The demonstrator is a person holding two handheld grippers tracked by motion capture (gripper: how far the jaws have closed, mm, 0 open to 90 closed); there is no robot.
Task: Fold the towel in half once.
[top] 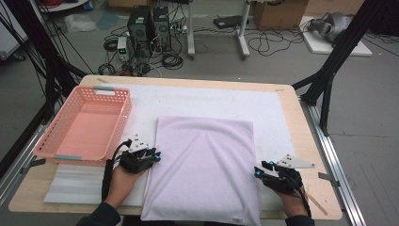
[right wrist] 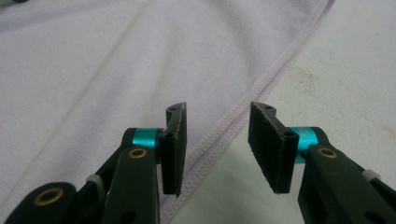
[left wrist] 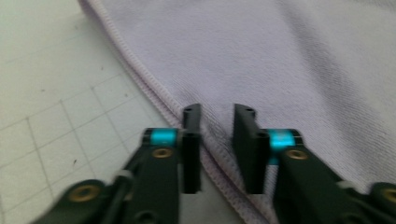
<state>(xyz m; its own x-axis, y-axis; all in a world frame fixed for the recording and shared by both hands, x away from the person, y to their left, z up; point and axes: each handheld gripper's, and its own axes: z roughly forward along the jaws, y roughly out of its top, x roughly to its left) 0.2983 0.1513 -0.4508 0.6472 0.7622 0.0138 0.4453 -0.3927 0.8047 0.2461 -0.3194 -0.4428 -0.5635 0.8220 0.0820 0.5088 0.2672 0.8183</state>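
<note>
At the towel's (top: 204, 165) side hems, both grippers' fingers (left wrist: 191, 140) (right wrist: 175, 144) stand apart.

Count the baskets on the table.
1. A pink basket sits at the table's far-left corner, left of the lavender towel.

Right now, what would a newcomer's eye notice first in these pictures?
A flat pale lilac towel covers the middle of the white padded mat. The left tongs and right tongs stand open at its left and right hems. An empty pink plastic basket sits at the table's left.
</note>
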